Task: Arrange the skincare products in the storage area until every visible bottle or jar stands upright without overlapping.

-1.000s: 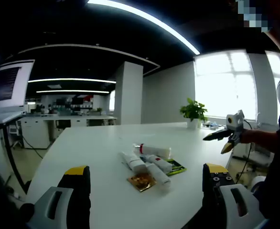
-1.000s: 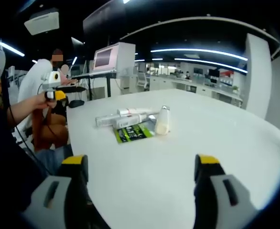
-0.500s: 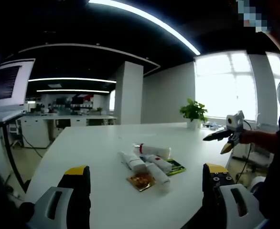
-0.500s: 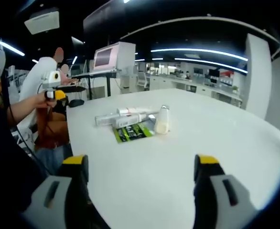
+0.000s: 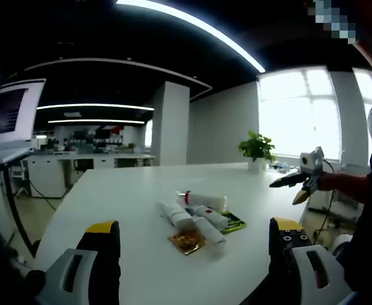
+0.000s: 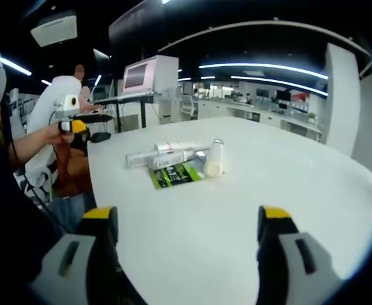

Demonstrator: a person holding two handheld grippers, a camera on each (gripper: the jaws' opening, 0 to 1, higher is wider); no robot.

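Observation:
A small cluster of skincare products lies mid-table. In the left gripper view, several white tubes (image 5: 193, 218) lie side by side, with a white bottle with a red band (image 5: 202, 201) behind them, a gold sachet (image 5: 187, 241) in front and a green sachet (image 5: 234, 222) to the right. The right gripper view has the tubes (image 6: 162, 156), the green sachet (image 6: 175, 175) and a cream bottle with a silver cap (image 6: 214, 160). My left gripper (image 5: 194, 226) is open, short of the cluster. My right gripper (image 6: 187, 216) is open too, well back from it. Each gripper is in the other's view, hand-held off the table edge: the right (image 5: 298, 182) and the left (image 6: 72, 121).
The white table (image 6: 287, 184) is broad, with bare surface around the cluster. A potted plant (image 5: 257, 150) stands at its far end. Beside the table are a desk with a monitor (image 6: 141, 77) and a seated person (image 6: 56, 108).
Products and both grippers hold their places. The seated person in the background of the right gripper view has shifted a little.

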